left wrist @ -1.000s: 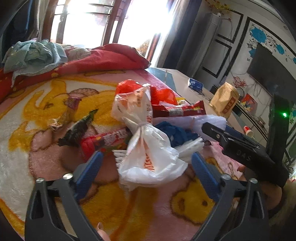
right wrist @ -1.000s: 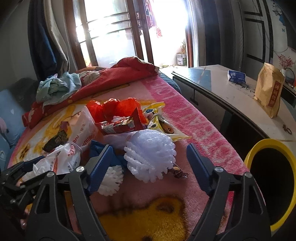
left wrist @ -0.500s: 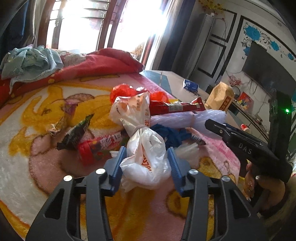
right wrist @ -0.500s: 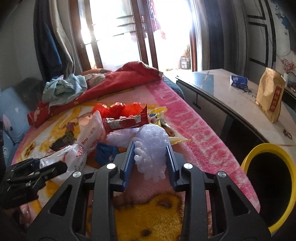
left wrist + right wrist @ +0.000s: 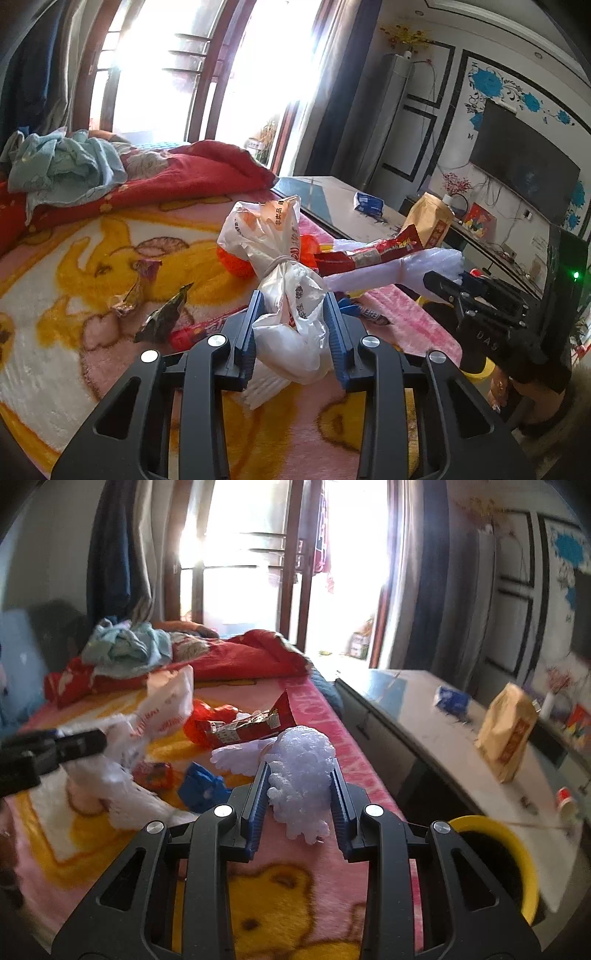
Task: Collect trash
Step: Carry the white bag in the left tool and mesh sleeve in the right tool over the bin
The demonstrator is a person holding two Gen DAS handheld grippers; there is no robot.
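Note:
My left gripper (image 5: 293, 325) is shut on a tied white plastic bag (image 5: 284, 295) with orange print and holds it lifted above the pink blanket. My right gripper (image 5: 300, 797) is shut on a white foam net (image 5: 301, 771) and holds it lifted too; it also shows in the left wrist view (image 5: 391, 271). Still on the blanket lie a red snack wrapper (image 5: 243, 731), red plastic (image 5: 232, 262), a blue scrap (image 5: 201, 786), a dark wrapper (image 5: 162, 317) and a small foil wrapper (image 5: 129, 299). A yellow-rimmed bin (image 5: 491, 860) stands right of the bed.
A red quilt (image 5: 166, 177) and pale blue clothes (image 5: 62, 162) lie at the head of the bed. A grey table (image 5: 443, 731) right of the bed holds a brown paper bag (image 5: 506, 731) and a blue packet (image 5: 450, 699).
Both grippers closed on their items, the left on the white bag, the right on the foam net, and lifted them off the blanket. The right gripper moved toward the bin side.

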